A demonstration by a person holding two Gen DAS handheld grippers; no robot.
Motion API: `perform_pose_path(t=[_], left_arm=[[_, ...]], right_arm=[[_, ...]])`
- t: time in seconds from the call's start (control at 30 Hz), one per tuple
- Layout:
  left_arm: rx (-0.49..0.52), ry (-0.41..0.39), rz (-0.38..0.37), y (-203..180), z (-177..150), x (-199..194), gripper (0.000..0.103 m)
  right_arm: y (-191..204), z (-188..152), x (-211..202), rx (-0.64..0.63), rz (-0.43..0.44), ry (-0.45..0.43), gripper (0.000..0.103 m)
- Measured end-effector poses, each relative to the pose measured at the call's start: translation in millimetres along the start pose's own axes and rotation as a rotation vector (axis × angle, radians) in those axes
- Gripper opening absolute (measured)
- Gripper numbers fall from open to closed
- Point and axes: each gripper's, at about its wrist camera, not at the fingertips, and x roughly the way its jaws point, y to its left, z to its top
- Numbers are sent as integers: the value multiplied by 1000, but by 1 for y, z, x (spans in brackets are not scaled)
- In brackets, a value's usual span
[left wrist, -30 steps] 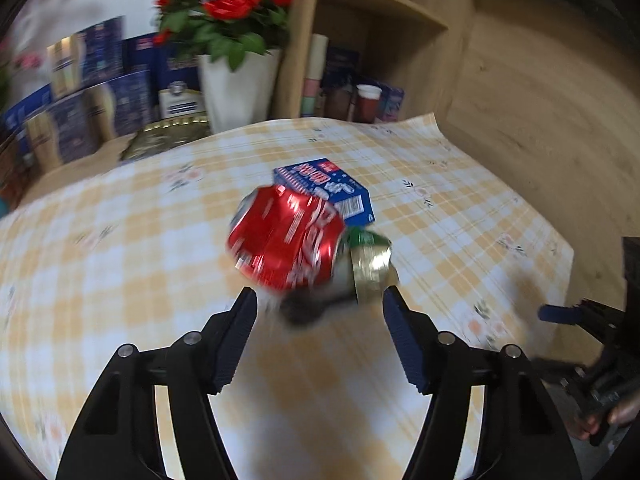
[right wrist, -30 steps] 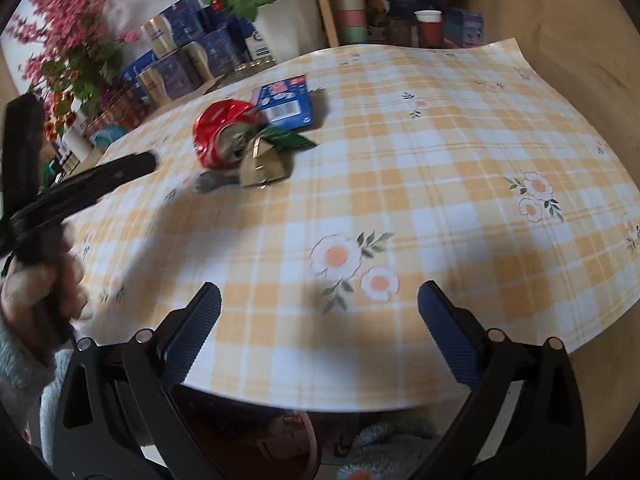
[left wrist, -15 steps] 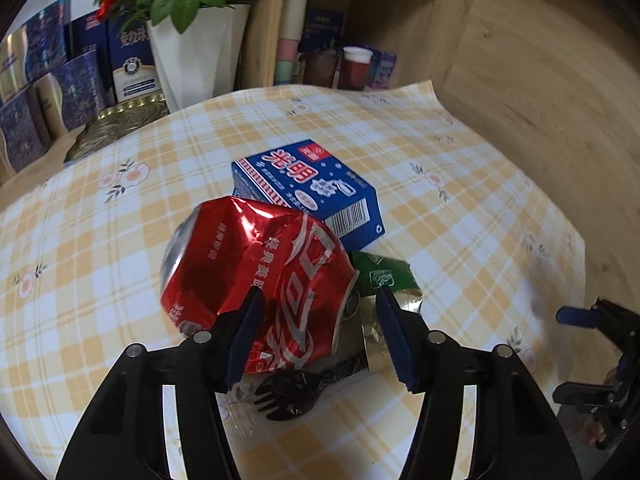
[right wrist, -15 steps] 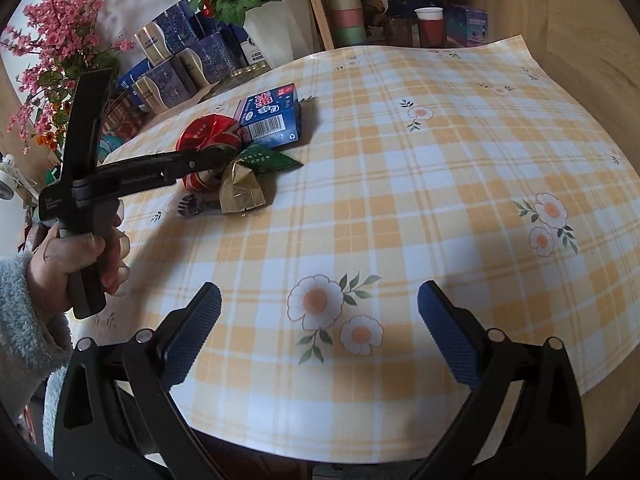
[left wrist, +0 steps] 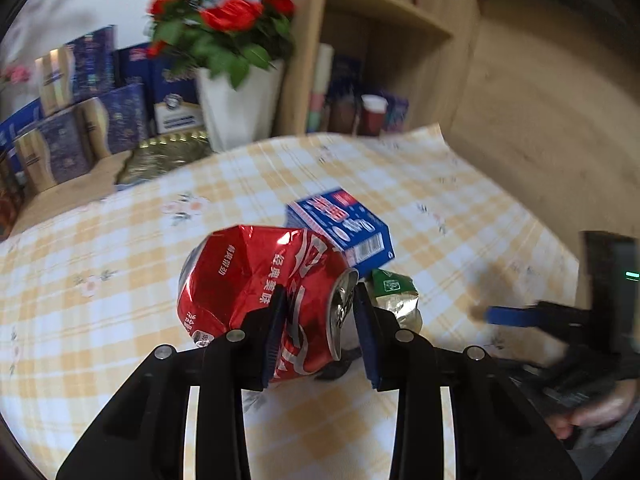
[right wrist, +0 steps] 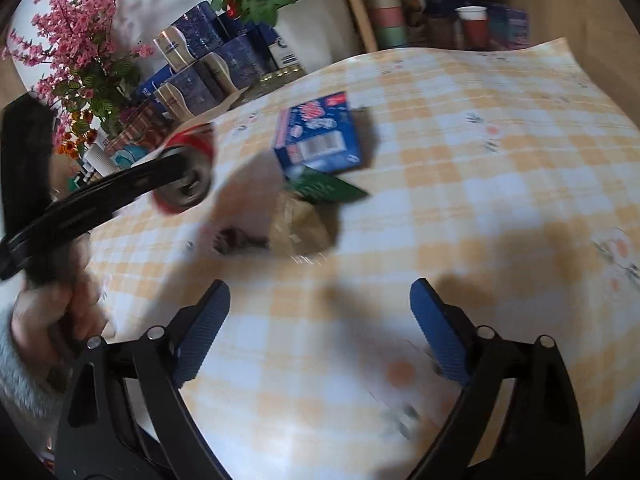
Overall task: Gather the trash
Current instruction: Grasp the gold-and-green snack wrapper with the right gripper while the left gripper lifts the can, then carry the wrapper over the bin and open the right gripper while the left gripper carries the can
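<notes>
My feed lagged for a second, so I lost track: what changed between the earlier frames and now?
The left gripper closed its jaws on the crushed red can and lifted it off the tablecloth. The right gripper moved forward toward the trash pile, jaws open and empty. The blue carton, green-gold wrapper and black fork stayed where they were.

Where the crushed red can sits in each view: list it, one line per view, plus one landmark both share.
Left wrist view: the crushed red can fills the centre, pinched between the left tongs.
Right wrist view: the can is at left, blurred, at the tips of the left tongs.
Shared landmark: the blue carton, lying on the checked tablecloth.
</notes>
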Motion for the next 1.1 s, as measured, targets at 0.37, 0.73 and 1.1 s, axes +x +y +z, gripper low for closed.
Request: perform_pose_path(t=[0.37,0.73,1.1], left_arm=[[-131,-33,48,52,-23,-65,32],[-162,-55,50,55,-46,-102,32],[-174,-71,21,29,-75,-152,32]], right_arm=[[18,45,72,75,-91,95,76],[46,39,33,-45,-50,30,32],[91,-1,-51,-222,-26,-85,32]])
